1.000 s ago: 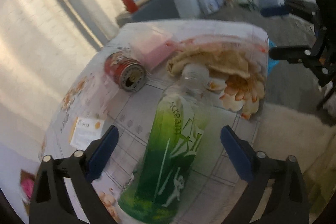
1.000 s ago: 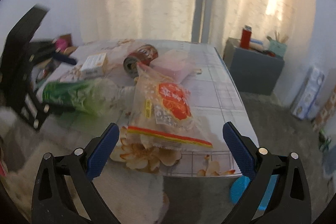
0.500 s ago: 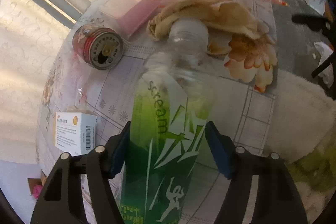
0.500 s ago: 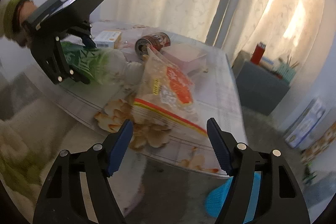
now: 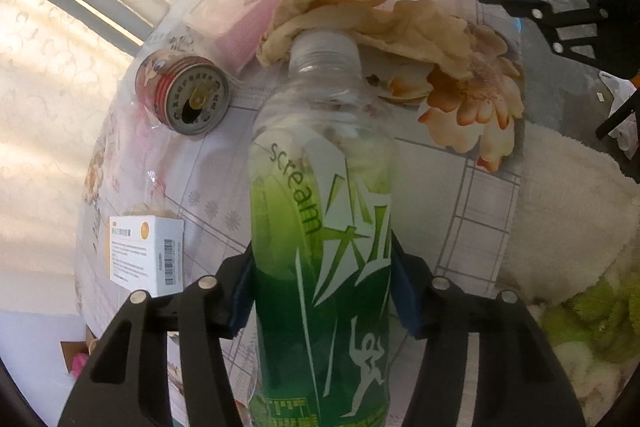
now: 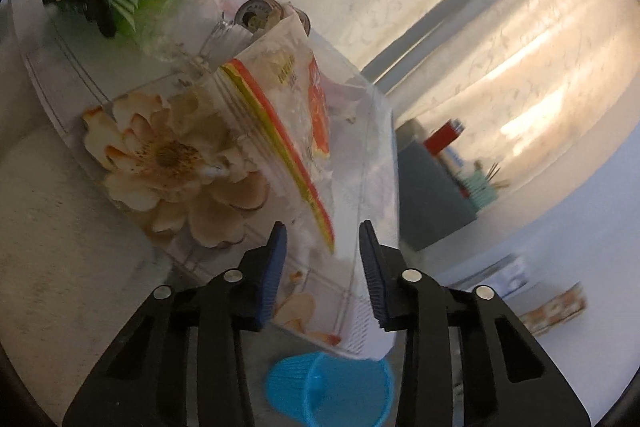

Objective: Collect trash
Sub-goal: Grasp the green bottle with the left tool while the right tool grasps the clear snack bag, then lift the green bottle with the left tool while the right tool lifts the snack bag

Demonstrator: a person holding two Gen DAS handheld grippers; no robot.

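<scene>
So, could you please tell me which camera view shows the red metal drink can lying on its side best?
The left wrist view: the red metal drink can lies unobstructed, its opened top facing the camera. In the right wrist view, the can is small, far off and partly hidden behind the clear plastic snack bag.

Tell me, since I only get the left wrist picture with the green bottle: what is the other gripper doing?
Observer: While the left gripper clamps the green bottle, the right gripper straddles a corner of the snack bag, fingers apart, not clearly pinching.
Operator: Anywhere to drop the trash?
Observer: Yes, a blue basket stands on the floor below the corner of the table.
</scene>
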